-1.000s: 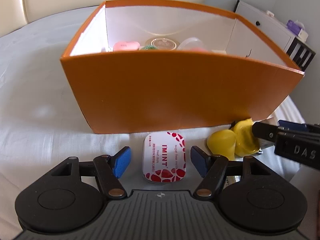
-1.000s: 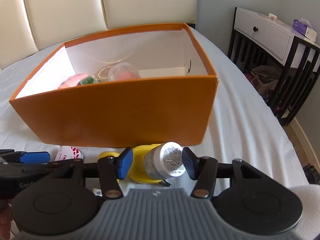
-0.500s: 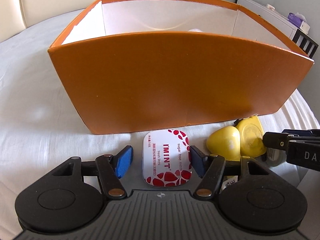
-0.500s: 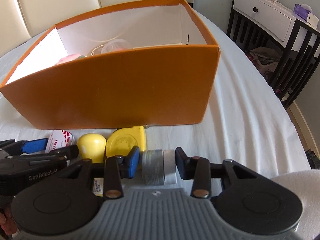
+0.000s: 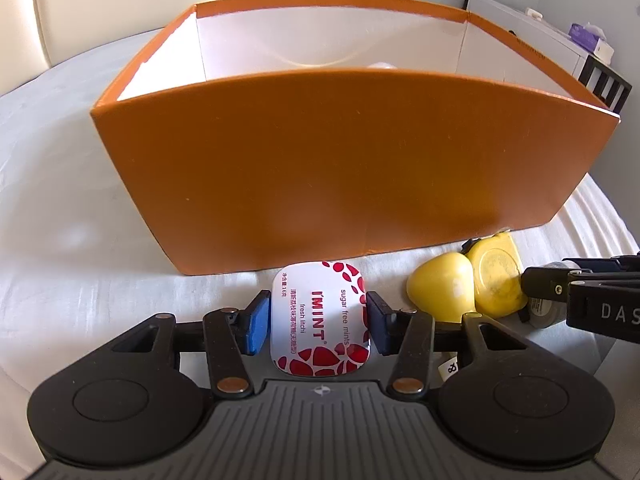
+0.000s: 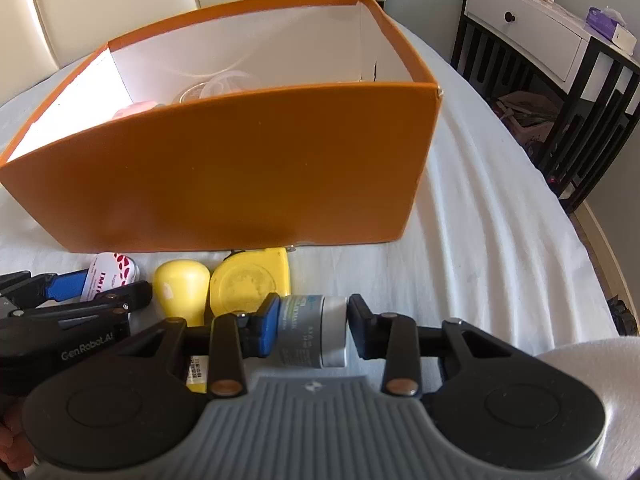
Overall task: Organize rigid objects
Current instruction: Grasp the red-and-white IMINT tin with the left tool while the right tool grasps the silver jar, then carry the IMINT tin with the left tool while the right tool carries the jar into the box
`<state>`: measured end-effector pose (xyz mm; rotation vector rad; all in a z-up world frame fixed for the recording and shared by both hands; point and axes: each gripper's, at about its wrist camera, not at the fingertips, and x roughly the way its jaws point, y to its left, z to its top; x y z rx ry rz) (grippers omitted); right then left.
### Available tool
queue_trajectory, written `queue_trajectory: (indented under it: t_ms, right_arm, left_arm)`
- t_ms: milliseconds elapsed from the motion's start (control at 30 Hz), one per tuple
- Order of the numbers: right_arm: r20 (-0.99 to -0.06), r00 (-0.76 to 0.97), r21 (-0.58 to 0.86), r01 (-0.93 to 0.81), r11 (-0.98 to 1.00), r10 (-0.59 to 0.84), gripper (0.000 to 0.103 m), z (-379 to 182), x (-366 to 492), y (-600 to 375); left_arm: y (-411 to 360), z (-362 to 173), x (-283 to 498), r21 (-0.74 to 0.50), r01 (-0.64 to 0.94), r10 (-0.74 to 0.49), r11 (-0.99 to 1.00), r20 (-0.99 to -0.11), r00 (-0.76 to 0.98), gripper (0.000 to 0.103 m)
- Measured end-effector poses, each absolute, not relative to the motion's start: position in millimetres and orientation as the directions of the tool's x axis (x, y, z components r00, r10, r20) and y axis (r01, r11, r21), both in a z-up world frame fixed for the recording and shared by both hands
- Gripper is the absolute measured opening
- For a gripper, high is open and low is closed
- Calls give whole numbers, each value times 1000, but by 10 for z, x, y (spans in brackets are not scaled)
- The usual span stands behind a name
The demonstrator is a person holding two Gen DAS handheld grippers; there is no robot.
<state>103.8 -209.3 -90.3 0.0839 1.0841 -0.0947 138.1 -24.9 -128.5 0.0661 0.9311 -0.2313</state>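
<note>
While the orange box (image 5: 340,168) stands open-topped on the white cloth (image 6: 500,220), both grippers work the row of small things lying just in front of its near wall. Inside the box, seen from the right wrist, a pink item (image 6: 134,109) lies near the left corner and a clear rounded container (image 6: 224,82) sits beside it toward the middle; the wall hides most of each, and the rest of the floor cannot be seen.

Directly before the box's near wall, the left gripper (image 5: 318,322) has just been closing its jaws, and its blue pads now press on the two long sides of the red-and-white mint tin (image 5: 320,316), which lies flat on the cloth. Farther right along that wall lie a yellow rounded piece (image 5: 440,284) and a yellow tape measure (image 5: 496,276), touching each other. Right of these, still in front of the box, the right gripper (image 6: 312,326) has just been closing too, and is clamped on a small grey jar (image 6: 310,330) lying on its side, one pad on each end.
</note>
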Motion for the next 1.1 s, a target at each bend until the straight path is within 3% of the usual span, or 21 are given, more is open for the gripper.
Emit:
queue_trajectory:
  t_ms: [300,667,1100]
  right_arm:
    - [-870,491,14,109,994,-42,36,-854,1028,-2056]
    - [-838,545,23,57,998,-12,36,-612,993,-1997]
    - [-720,693,4,-44,999,33,36,3,1088,-1954]
  left_arm:
    - [-246,-1059,1247,-50,224,-182,973,-765,618,56]
    - [-127,-689,1158,-163,244,-284,956,-722,630,56]
    - [-168,-105,1360,-199,286,-345,937,-635,691,56]
